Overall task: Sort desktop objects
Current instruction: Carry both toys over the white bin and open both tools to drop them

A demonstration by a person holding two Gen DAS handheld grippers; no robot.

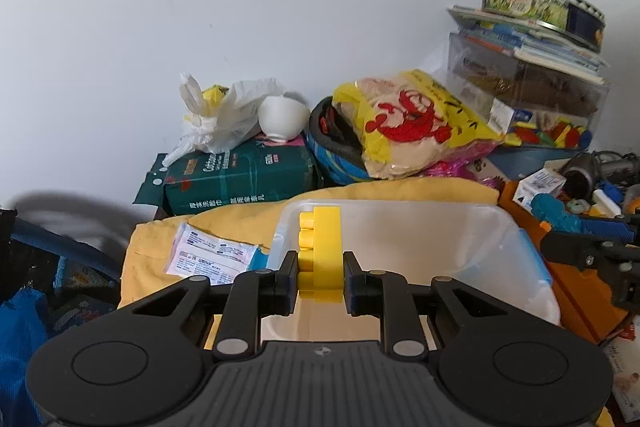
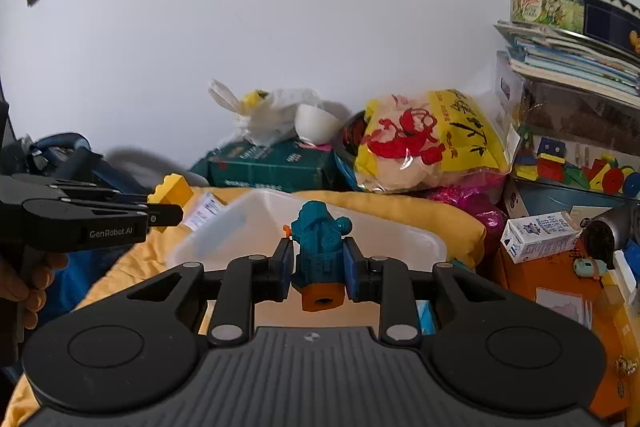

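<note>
Both toys are in hand and held over the clear plastic bin (image 1: 460, 247), so this looks like the carrying step, with the drop to come. The left gripper (image 1: 320, 277) clamps a yellow building block (image 1: 322, 251), hard glossy plastic with round studs along one side, above the bin's near left corner. The right gripper (image 2: 318, 269) clamps a teal toy figure (image 2: 320, 247), lumpy moulded plastic with an orange base, above the bin's near edge. The bin is a smooth, translucent, round-cornered box resting on a soft yellow cloth (image 1: 360, 193). Next, each gripper probably needs lowering inside the rim before its jaws part.
</note>
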